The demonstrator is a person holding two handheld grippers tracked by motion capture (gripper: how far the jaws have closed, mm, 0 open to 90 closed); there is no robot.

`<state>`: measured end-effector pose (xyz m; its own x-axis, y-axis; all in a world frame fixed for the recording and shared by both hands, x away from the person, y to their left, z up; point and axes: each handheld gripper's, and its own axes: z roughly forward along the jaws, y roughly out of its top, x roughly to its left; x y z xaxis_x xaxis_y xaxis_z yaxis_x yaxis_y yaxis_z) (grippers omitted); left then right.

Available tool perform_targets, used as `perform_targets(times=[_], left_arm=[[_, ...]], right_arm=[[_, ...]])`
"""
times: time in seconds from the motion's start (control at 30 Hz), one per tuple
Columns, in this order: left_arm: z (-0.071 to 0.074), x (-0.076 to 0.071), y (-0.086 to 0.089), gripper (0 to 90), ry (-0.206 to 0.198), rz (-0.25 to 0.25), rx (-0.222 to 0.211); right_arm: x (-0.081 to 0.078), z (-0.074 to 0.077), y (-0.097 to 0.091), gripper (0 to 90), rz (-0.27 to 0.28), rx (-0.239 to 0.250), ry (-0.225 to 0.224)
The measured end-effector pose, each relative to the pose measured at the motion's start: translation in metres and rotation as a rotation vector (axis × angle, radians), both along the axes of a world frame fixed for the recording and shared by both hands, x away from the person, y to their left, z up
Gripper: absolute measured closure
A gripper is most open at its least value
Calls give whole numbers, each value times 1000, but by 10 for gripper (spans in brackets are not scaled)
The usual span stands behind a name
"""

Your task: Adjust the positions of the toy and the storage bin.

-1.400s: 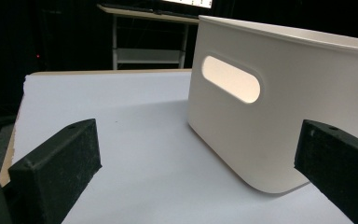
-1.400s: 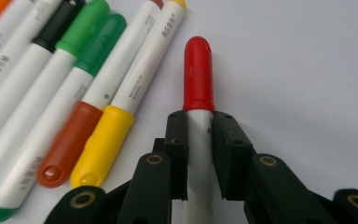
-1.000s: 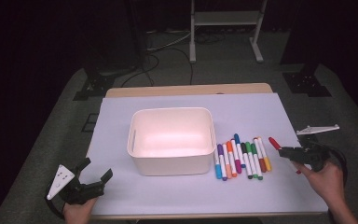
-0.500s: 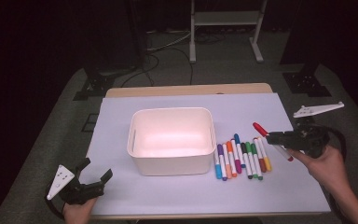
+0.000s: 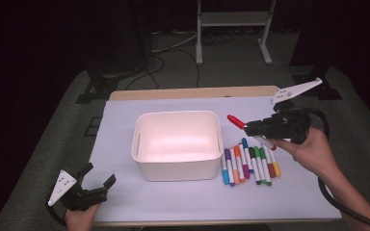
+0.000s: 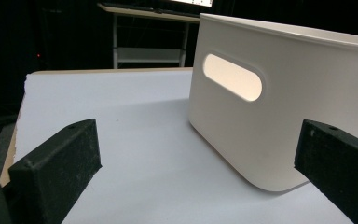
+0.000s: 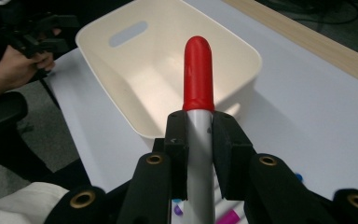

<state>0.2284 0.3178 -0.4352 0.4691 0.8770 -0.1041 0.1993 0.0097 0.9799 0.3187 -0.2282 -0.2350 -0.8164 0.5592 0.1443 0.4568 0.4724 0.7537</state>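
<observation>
Red-capped, grey-barrelled plastic marker [image 7: 198, 93]: light, stiff, slick. The right tool [image 7: 199, 135] pinches it mid-barrel, the sensible hold. Left tool [image 5: 96, 185] rests spread, empty.

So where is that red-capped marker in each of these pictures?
High view: the red-capped marker is right of centre, clamped in the right claw.
Left gripper view: not in it.
Right gripper view: centre, its cap pointing up.
Shared landmark: the white bin.
</observation>
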Motion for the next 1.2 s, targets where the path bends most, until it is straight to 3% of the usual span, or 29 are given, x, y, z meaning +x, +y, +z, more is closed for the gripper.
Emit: perform_targets(times=[0.13, 0.17, 0.53, 0.77, 1.2], left_arm=[[0, 0, 0, 0, -2, 0, -3], [0, 0, 0, 0, -1, 0, -3], [0, 0, 1, 0, -3, -1, -1], [0, 0, 2, 0, -7, 2, -2], [0, -1, 3, 0, -8, 7, -6]], right_arm=[[4, 5, 18, 758, 52, -5, 1], [7, 7, 30, 759, 89, -9, 8], [22, 9, 99, 758, 278, -61, 18], [33, 2, 129, 758, 342, -89, 37], [48, -20, 167, 758, 447, -143, 68]])
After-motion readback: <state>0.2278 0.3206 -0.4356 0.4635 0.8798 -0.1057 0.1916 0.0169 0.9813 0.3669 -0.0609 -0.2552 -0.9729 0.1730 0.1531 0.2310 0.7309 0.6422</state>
